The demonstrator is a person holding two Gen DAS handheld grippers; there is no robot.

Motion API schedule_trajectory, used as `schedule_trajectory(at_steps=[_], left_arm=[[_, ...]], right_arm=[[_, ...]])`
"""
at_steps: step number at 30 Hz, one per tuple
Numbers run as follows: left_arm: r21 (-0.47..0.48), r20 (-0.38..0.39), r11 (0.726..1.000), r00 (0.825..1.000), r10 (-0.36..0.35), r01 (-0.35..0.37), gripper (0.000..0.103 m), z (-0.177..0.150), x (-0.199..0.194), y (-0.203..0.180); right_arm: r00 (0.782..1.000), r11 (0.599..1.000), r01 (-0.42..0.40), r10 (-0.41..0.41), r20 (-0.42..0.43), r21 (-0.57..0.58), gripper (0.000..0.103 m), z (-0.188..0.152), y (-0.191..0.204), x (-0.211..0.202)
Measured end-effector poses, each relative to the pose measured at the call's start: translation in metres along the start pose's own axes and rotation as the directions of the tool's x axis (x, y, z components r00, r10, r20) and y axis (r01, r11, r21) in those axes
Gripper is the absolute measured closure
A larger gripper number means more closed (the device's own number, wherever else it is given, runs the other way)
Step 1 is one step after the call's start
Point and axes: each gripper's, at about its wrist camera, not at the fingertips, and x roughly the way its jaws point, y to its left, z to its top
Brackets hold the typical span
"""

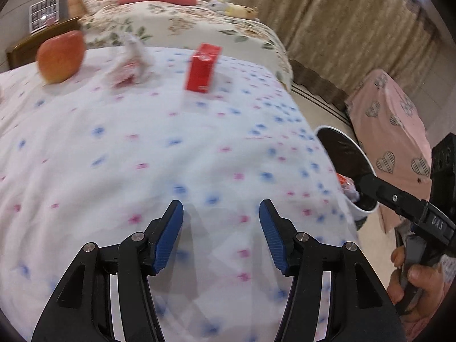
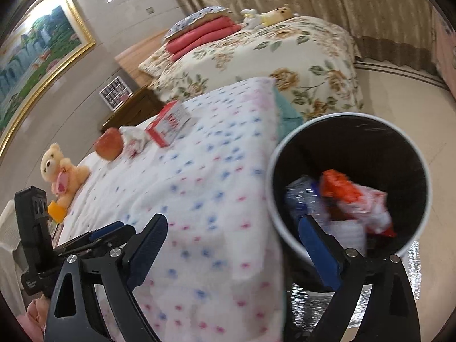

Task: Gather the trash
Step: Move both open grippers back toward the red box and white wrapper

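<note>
Jaws of your left gripper (image 1: pixel 221 238) stand apart, empty, over the dotted cloth (image 1: pixel 142 156). Crumpled wrapper (image 1: pixel 129 62) and red box (image 1: pixel 203 68) lie well ahead of it. Your right gripper (image 2: pixel 233 245) gapes wide, empty; bin (image 2: pixel 349 182) sits just beyond its right finger.

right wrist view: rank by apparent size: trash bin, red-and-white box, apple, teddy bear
1. White round trash bin with black liner, largest, though also nearest the camera.
2. Red-and-white cardboard box.
3. Cream plush teddy bear.
4. Red-orange apple, smallest; box and bear look close.
</note>
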Motion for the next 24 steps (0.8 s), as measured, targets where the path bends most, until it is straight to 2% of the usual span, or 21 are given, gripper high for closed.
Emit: schedule_trajectory(at_steps=[11, 18, 24], left_arm=[[-0.075, 0.04, 0.995, 0.997, 0.064, -0.061, 0.046, 0.007, -0.017, 0.059], [-0.127, 0.042, 0.99, 0.997, 0.071, -0.065, 0.046, 0.019, -0.016, 0.094], [-0.129, 0.044, 0.989, 0.996, 0.077, -0.07, 0.046, 0.038, -0.006, 0.107]], right_arm=[[0.998, 0.997, -0.041, 0.038, -0.054, -0.065, 0.008, 0.004, 0.051, 0.04], [0.998, 0.997, -0.046, 0.043, -0.054, -0.062, 0.008, 0.017, 0.064, 0.064], [0.997, 0.997, -0.06, 0.057, -0.053, -0.053, 0.008, 0.031, 0.076, 0.085]])
